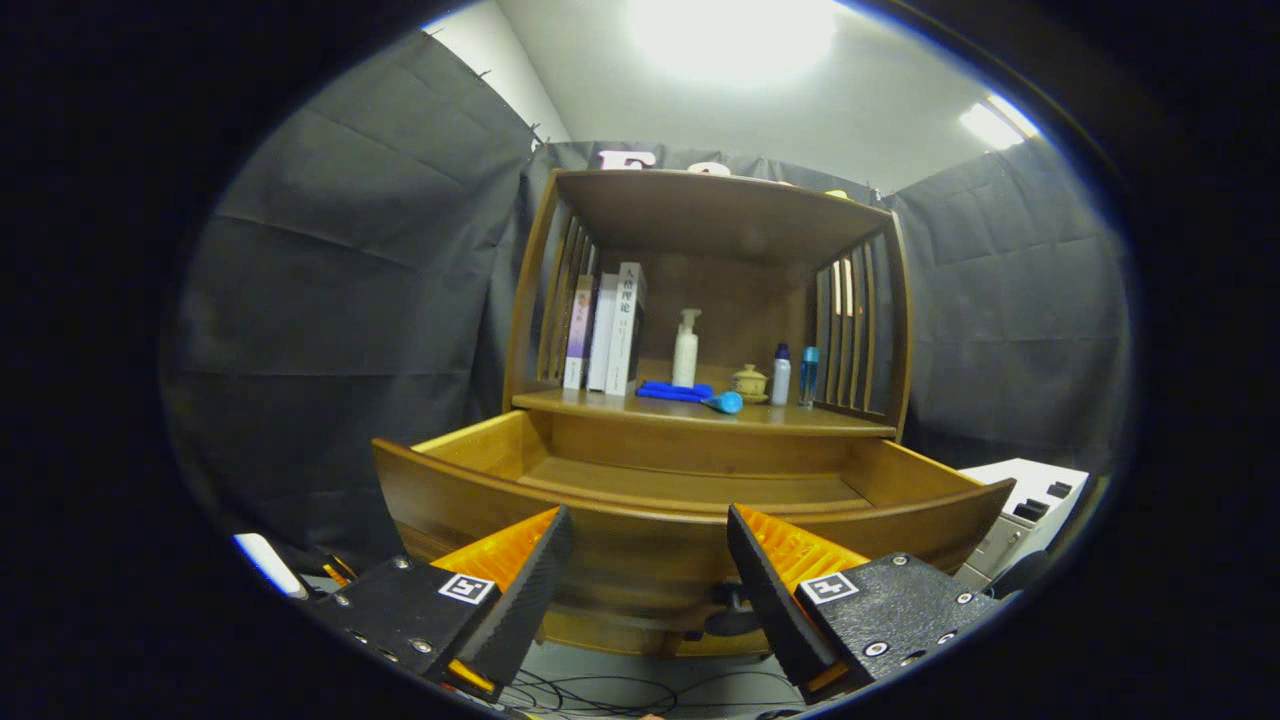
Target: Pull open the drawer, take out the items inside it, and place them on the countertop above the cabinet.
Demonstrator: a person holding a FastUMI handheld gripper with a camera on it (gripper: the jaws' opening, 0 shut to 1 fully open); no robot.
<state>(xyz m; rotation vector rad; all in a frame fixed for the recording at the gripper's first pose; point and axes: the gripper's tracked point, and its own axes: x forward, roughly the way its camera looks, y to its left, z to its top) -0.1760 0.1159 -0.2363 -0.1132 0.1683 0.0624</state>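
- Tongs [650,560] spread wide, gripping nothing — drawer [690,500] pulled out just ahead.
- On the bench [560,402] above: books [608,330], pump bottle [686,348], blue item [690,394], small bottles [794,375].
- Knob [733,620] sits between the fingers.

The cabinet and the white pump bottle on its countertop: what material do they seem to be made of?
The cabinet looks like brown wood with a smooth varnished finish: grain and soft sheen show on its open drawer. The pump bottle seems to be opaque white plastic, though ceramic is possible. The gripper is open before the drawer front.
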